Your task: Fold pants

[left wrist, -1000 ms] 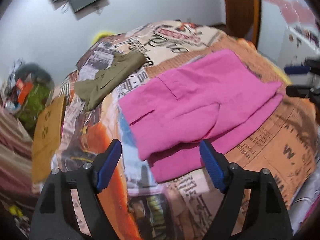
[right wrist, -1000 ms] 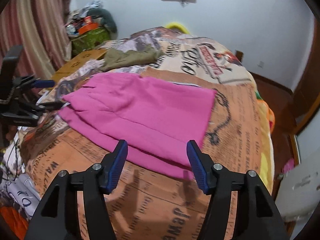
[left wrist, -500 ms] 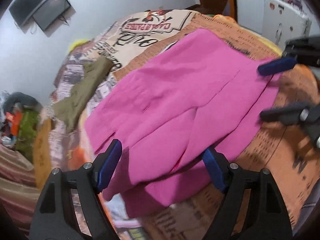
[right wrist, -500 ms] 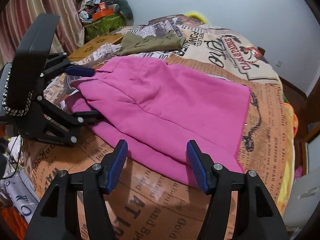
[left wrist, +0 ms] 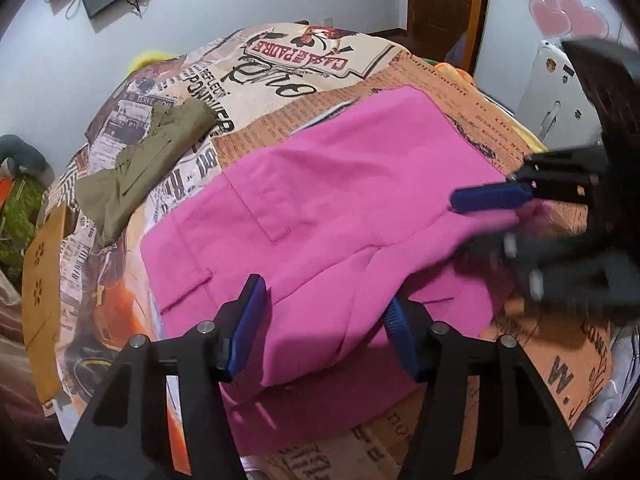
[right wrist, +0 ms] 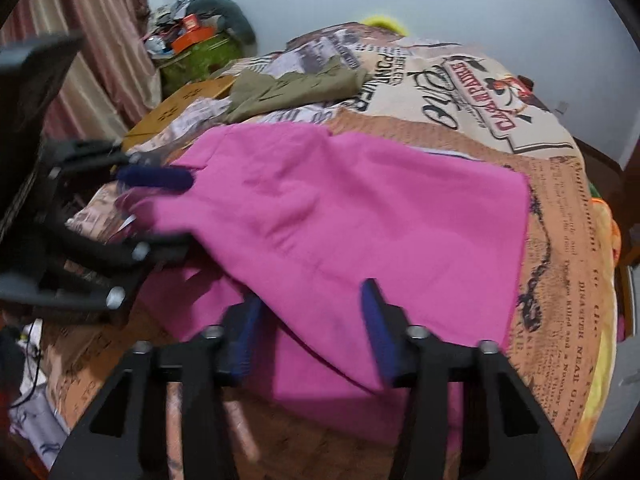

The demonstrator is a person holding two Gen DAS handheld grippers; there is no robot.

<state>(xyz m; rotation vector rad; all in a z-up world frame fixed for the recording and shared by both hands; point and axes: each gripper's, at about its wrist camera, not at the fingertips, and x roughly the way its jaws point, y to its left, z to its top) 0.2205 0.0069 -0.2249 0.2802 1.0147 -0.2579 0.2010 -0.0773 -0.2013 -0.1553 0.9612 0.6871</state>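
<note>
Bright pink pants (left wrist: 340, 208) lie folded over on the bed, their near edge facing me. My left gripper (left wrist: 324, 324) sits at the waist end, and its jaws are closing with the pink edge between them, a gap still showing. At the other end of the same edge my right gripper (right wrist: 310, 328) is also closing, with pink cloth (right wrist: 360, 220) between its blue pads. Each gripper shows in the other's view: the right gripper (left wrist: 492, 220) straddles the cloth at the right, and the left gripper (right wrist: 160, 212) does so at the left, blurred.
The bed's newspaper-print cover (left wrist: 304, 64) runs under everything. An olive garment (left wrist: 140, 176) lies beyond the pants, with a cardboard box (left wrist: 44, 280) at the bed's side. Clutter (right wrist: 192, 40) and a curtain (right wrist: 100, 40) fill the corner; a white cabinet (left wrist: 552, 88) stands past the bed.
Both grippers have come down and in onto the near edge of the pink pants. Their jaws stand narrower than before, now with cloth between them.
</note>
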